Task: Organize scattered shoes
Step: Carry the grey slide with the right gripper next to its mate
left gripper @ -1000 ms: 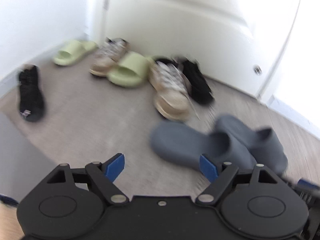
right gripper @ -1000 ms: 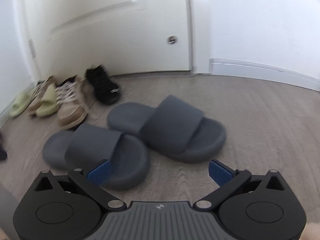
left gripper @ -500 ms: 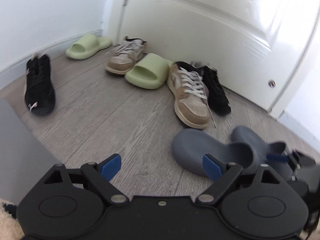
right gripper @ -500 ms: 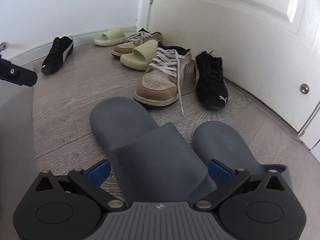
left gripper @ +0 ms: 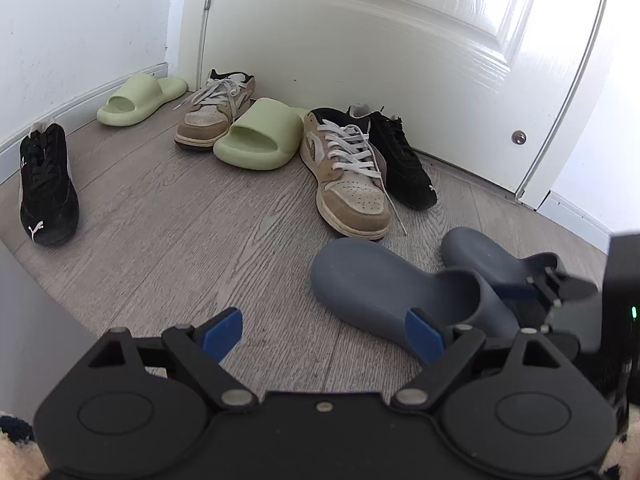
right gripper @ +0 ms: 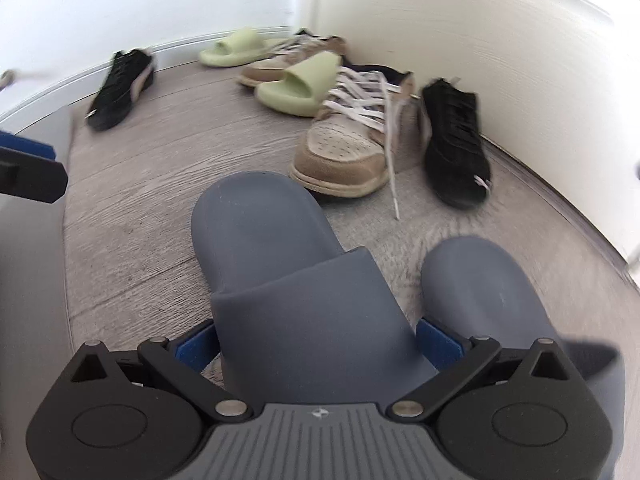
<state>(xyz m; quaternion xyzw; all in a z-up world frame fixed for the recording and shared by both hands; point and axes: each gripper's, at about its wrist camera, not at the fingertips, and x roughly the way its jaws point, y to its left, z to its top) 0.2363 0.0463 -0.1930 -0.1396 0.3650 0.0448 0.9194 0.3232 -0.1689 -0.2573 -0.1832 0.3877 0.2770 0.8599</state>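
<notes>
Two dark grey slides lie side by side on the wood floor. My right gripper (right gripper: 316,344) is open and straddles the strap of the left grey slide (right gripper: 280,280), one pad on each side of it; the right grey slide (right gripper: 480,292) lies just beside. In the left wrist view the same grey slides (left gripper: 384,288) sit low right, with the right gripper (left gripper: 560,284) over them. My left gripper (left gripper: 323,332) hangs open over bare floor, holding nothing. By the door lie a tan sneaker (left gripper: 348,176), a black sneaker (left gripper: 400,160) and a green slide (left gripper: 260,136).
Along the wall lie a second green slide (left gripper: 140,98), a second tan sneaker (left gripper: 216,108) and a second black sneaker (left gripper: 46,184). A white door (left gripper: 400,40) and baseboard close the back. A grey surface edge (left gripper: 36,320) rises at the left. A left fingertip (right gripper: 28,176) shows at left.
My right gripper has moved in lower over the left grey slide, so the strap now fills the gap between its fingers. The left gripper has edged slightly closer to the shoes.
</notes>
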